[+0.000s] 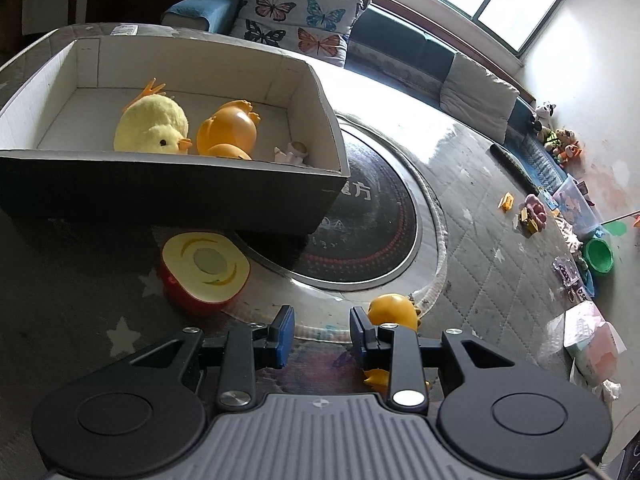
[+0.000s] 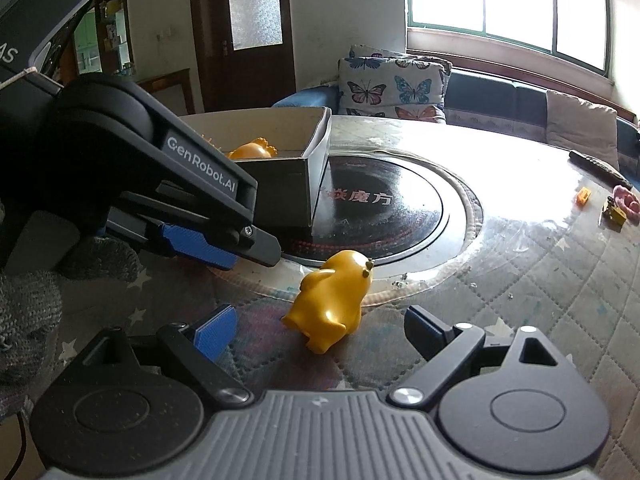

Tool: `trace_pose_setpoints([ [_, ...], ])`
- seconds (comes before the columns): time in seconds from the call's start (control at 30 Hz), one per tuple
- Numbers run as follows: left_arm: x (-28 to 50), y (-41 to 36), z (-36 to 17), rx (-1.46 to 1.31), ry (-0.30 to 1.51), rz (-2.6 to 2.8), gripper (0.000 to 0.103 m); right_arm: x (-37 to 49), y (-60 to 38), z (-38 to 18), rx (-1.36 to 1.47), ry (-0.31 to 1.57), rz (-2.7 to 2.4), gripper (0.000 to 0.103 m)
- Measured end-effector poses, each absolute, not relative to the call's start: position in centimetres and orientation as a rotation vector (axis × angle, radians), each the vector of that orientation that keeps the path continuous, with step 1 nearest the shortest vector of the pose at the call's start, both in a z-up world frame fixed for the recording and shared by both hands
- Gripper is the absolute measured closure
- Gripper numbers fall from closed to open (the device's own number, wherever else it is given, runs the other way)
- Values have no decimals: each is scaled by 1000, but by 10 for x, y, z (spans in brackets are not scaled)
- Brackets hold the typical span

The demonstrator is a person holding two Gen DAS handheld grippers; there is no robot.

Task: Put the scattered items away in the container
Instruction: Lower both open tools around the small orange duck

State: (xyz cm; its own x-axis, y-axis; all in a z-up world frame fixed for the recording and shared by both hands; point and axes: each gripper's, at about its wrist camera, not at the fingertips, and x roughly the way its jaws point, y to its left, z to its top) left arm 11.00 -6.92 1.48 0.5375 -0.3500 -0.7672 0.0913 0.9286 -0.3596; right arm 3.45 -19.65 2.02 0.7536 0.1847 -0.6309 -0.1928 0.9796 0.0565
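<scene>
Here, both the left tool [image 1: 322,330] and the right tool [image 2: 316,332] are released, grasping nothing. An orange duck toy [image 2: 334,300] lies on the surface [image 2: 520,280] between the right tool's fingers, near the box [image 1: 172,192] holding a plush chick [image 1: 150,126].

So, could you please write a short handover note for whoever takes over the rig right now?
Left gripper: open, empty, low over the table.
Right gripper: open, empty, lined up on the orange duck lying on the table in front of it.
In the box: plush chick, another orange toy, a small pale item.
Left: the orange duck, the apple half beside the box, and small bits across the table.
</scene>
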Motion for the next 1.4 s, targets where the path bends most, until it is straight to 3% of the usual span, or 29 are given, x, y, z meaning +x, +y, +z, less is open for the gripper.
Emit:
trace_pose_setpoints([
  [0.73,118,-90,15,-265,987,-307,70,35,-205,15,35,700,198,21],
  [0.93,122,-94,19,-272,990,-332,70,38,-206,15,50,703,205,32],
  [1.4,134,-107,20,-283,1014,-409,67,46,-199,11,61,717,230,46],
])
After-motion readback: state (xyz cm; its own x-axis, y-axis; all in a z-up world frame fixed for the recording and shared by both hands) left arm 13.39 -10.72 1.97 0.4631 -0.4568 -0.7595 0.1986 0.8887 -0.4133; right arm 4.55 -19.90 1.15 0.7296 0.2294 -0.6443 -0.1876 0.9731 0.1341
